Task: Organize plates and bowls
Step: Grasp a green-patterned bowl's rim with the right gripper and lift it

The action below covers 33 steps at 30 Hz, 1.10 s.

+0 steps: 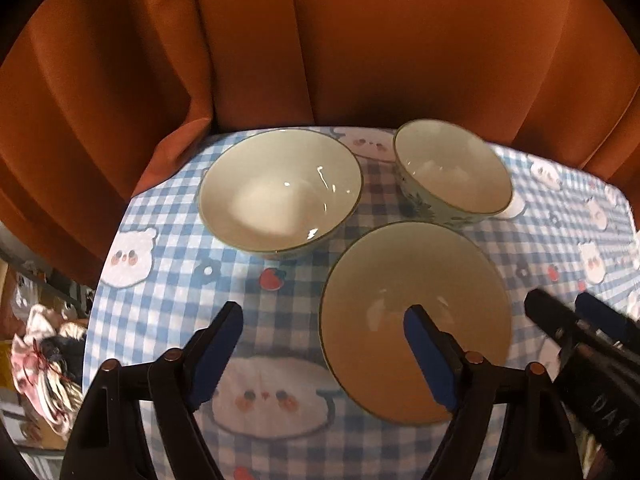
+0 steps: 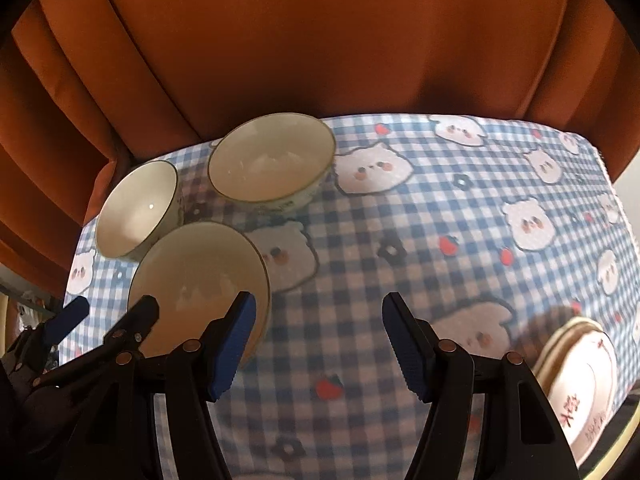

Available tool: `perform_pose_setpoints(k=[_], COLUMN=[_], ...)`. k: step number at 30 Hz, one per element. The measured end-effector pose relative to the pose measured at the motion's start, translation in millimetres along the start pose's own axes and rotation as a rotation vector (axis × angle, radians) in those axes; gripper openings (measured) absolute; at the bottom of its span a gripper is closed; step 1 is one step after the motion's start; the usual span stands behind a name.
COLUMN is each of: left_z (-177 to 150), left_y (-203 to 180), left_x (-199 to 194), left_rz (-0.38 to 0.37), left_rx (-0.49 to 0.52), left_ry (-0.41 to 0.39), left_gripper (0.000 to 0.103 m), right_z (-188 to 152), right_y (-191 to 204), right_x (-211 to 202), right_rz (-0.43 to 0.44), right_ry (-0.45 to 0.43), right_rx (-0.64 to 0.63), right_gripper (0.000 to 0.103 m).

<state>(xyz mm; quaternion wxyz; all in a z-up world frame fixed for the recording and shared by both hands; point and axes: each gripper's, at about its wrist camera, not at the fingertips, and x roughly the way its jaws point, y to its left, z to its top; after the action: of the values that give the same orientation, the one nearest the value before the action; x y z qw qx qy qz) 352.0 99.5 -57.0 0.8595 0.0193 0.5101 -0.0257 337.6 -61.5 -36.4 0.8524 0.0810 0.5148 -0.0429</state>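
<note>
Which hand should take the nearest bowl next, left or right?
Left, probably. The left gripper already has one open finger above the nearest bowl, straddling its near rim. The right gripper, jaws also open, hangs over bare tablecloth beside that bowl, closer to the stacked plates.

tablecloth (image 2: 440, 208): blue check, bear print | curtain (image 1: 360, 40): orange, behind table | cloth heap (image 1: 44, 360): left, blurred

Dim warm light, slight motion blur, heavy fisheye warp + dark corners.
</note>
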Motion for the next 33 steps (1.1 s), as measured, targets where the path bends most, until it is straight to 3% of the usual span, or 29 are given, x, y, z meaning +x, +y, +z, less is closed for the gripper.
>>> perform_pose_setpoints(k=[9, 12, 16, 19, 20, 27, 33], left_z=[2, 2, 4, 5, 6, 7, -3], left_y=[-6, -9, -11, -12, -11, -15, -24], left_x=[29, 38, 47, 49, 50, 49, 37], left_rz=[-0.012, -0.018, -0.023, 0.001, 0.007, 0.04, 0.008], left_rx=[-0.015, -0.013, -0.02, -0.018, -0.019, -0.009, 0.001], left_ry=[0.032, 0.059, 0.082, 0.078, 0.078, 0.078, 0.091], left_gripper=[0.058, 0.043, 0.032, 0.029, 0.029, 0.028, 0.028], right_z=[14, 16, 17, 18, 18, 17, 11], right_y=[12, 15, 22, 31, 32, 36, 26], right_x=[39, 50, 60, 62, 62, 62, 53], right_rz=[0.056, 0.057, 0.094, 0.124, 0.122, 0.104, 0.086], right_ry=[0.05, 0.069, 0.095, 0.105, 0.108, 0.118, 0.135], right_rx=[-0.023, -0.038, -0.065, -0.089, -0.094, -0.117, -0.095], right_gripper=[0.069, 0.053, 0.038, 0.021, 0.019, 0.019, 0.019])
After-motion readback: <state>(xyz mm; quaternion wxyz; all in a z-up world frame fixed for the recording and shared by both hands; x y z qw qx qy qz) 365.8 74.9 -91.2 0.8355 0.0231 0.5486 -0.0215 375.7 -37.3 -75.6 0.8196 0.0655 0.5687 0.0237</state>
